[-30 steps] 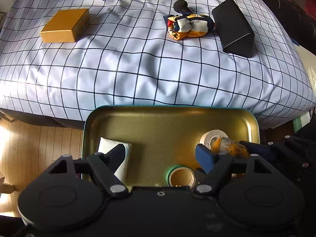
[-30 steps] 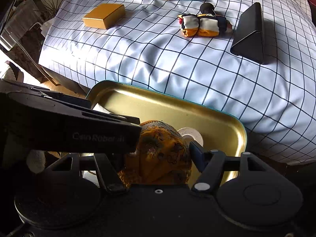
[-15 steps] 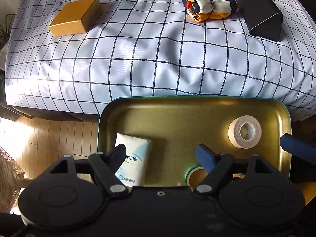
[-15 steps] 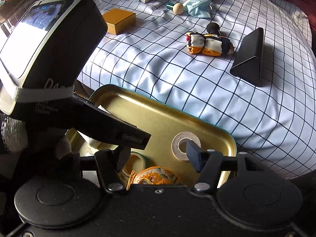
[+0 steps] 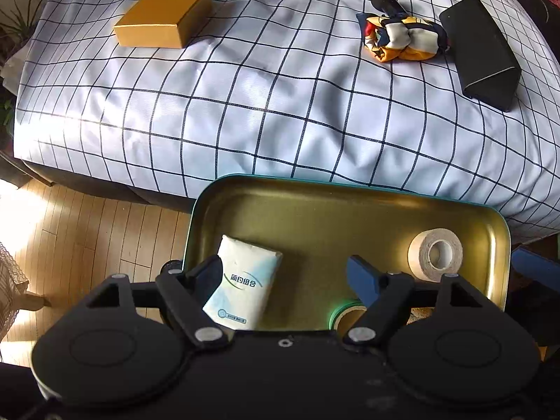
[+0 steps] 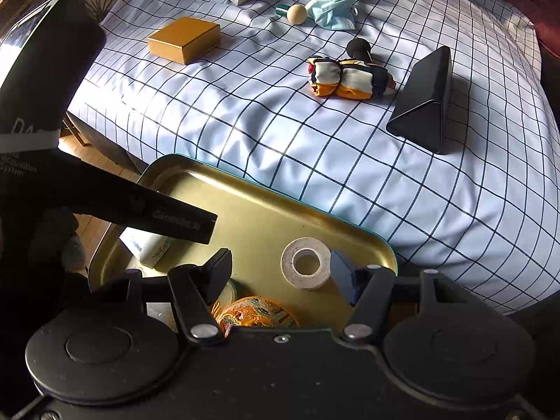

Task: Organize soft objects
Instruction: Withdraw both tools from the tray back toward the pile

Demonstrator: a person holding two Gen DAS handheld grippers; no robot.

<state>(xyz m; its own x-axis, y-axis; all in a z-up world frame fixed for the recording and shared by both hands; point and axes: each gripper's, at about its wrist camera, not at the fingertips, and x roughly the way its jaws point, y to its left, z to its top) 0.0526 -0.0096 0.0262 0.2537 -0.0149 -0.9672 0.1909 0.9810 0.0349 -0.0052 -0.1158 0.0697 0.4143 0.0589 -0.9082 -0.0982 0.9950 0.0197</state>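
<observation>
Both our claws hang spread and empty over the gold tray [image 6: 266,210], left claw [image 5: 285,273], right claw [image 6: 280,273]. Next soft piece, the patterned cloth bundle [image 6: 350,77], lies well apart on the bed [image 6: 280,133]. We should pinch its bunched middle.

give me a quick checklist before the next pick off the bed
1. Right gripper empty, jaws apart: ok.
2. Left gripper empty, jaws apart over the tissue pack: ok.
3. Orange patterned pouch lying in the gold tray: ok.
4. Colourful scarf bundle still on the bed, unobstructed: ok.
5. Face mask free of the wooden ball: cannot tell.
6. Free room in the tray: ok.
</observation>
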